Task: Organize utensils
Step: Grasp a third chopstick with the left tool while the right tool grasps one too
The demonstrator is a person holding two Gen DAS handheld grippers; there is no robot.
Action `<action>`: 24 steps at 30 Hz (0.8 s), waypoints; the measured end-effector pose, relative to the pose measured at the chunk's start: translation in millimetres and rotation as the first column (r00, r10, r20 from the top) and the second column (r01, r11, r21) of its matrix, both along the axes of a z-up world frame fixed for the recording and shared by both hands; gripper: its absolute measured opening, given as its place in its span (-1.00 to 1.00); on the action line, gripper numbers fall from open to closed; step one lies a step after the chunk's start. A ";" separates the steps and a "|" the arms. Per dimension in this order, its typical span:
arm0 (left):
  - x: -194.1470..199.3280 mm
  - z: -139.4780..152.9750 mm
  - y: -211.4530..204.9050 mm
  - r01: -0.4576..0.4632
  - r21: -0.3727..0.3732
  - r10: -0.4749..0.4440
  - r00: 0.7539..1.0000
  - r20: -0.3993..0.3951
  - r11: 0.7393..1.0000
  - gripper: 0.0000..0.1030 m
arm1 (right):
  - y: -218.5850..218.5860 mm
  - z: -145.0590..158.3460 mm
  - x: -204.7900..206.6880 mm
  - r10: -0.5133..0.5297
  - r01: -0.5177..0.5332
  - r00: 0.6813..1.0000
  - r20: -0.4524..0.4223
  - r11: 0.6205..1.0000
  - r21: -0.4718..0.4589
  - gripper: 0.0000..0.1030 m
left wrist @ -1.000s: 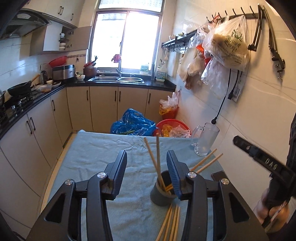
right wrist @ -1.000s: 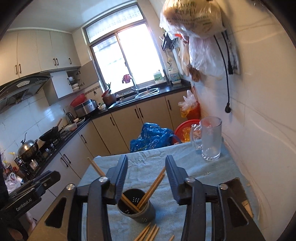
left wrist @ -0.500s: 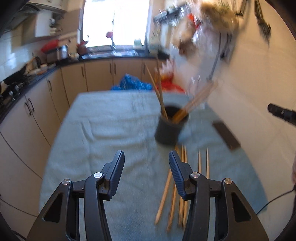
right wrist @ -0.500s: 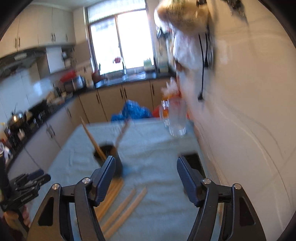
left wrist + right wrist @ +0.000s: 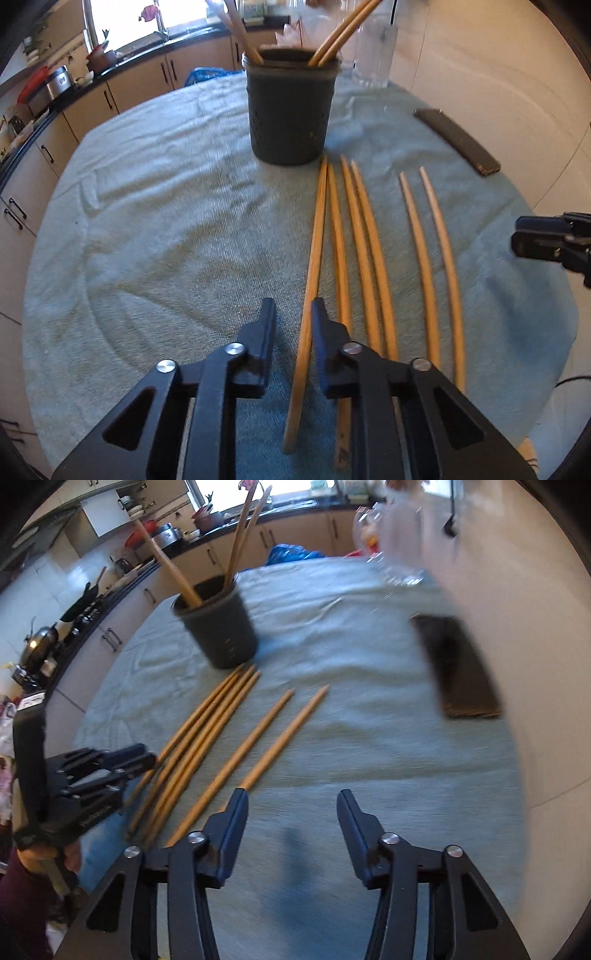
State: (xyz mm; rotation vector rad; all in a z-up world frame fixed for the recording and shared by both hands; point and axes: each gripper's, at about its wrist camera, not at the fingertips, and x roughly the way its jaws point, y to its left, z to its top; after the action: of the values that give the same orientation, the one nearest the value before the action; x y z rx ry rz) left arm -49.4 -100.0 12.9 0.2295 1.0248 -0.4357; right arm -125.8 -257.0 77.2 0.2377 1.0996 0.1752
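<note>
Several wooden chopsticks (image 5: 364, 254) lie side by side on the blue-green cloth (image 5: 166, 221), in front of a dark round holder (image 5: 290, 110) with a few chopsticks standing in it. My left gripper (image 5: 293, 314) is low over the cloth, its jaws narrowed around the leftmost chopstick (image 5: 312, 280), with small gaps still showing. My right gripper (image 5: 291, 805) is wide open and empty, just right of the rightmost chopstick (image 5: 284, 738). The holder (image 5: 218, 624) and left gripper (image 5: 110, 768) also show in the right wrist view.
A flat dark case (image 5: 456, 142) lies on the cloth at the right by the white wall; it also shows in the right wrist view (image 5: 456, 664). A glass mug (image 5: 375, 51) stands behind the holder. Kitchen cabinets (image 5: 140, 81) lie beyond the table's far and left edges.
Both grippers dropped from above the holder to near the cloth by the loose chopsticks. The left jaws narrowed around one chopstick. The right jaws opened wider.
</note>
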 end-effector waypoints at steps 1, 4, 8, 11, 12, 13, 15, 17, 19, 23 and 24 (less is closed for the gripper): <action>1.9 -2.0 -0.5 0.004 -0.003 -0.004 1.000 -0.005 1.000 -0.67 | 4.7 -4.3 4.8 0.002 -0.002 1.000 -0.006 1.000 0.010 0.02; 6.9 -3.4 -3.4 0.012 0.009 -0.012 1.000 -0.010 1.000 -0.67 | 20.1 -19.2 17.2 0.012 -0.011 1.000 -0.021 1.000 0.013 -0.04; 9.9 -5.1 -7.9 0.022 0.025 -0.022 1.000 0.001 0.999 -0.67 | 31.1 -33.7 27.8 0.003 -0.005 0.999 -0.039 0.999 -0.044 -0.16; 14.5 -5.7 -10.2 0.001 0.023 -0.001 1.000 -0.003 1.000 -0.74 | 32.4 -32.3 34.4 -0.014 0.012 1.000 -0.027 0.997 -0.070 -0.21; 16.2 -5.6 -9.1 -0.019 0.019 0.019 1.000 -0.006 1.000 -0.81 | 33.8 -32.0 36.6 -0.018 0.017 1.000 -0.025 0.997 -0.076 -0.40; 18.1 -5.3 -6.8 -0.043 0.008 0.043 0.999 -0.017 0.999 -0.82 | 33.8 -32.5 38.2 -0.021 0.019 0.999 -0.026 0.996 -0.083 -0.57; 19.0 -5.2 -0.4 -0.080 -0.030 0.078 0.996 -0.050 0.996 -0.81 | 37.5 -32.6 39.7 -0.024 0.021 0.999 -0.022 0.994 -0.108 -0.66; 15.0 -4.6 10.4 -0.125 -0.066 0.118 0.988 -0.095 0.990 -0.82 | 38.6 -32.2 38.2 -0.010 0.007 1.000 -0.025 0.994 -0.111 -0.68; 6.5 -4.7 24.0 -0.172 -0.084 0.161 0.978 -0.130 0.981 -0.87 | 36.8 -31.7 34.4 0.010 -0.014 0.999 -0.036 0.994 -0.111 -0.71; -13.0 -5.0 46.3 -0.217 -0.113 0.192 0.961 -0.199 0.970 -0.87 | 28.4 -32.2 17.1 0.051 -0.059 0.997 -0.059 0.988 -0.141 -0.73; -16.7 -5.5 49.1 -0.218 -0.118 0.190 0.958 -0.213 0.969 -0.87 | 26.0 -31.6 10.2 0.070 -0.080 0.995 -0.067 0.986 -0.149 -0.72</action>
State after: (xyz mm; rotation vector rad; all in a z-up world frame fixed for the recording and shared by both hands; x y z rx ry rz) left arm -66.1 -50.8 7.4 -0.0486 1.1969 -0.3446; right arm -115.6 -231.0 45.6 0.0655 1.1781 0.1513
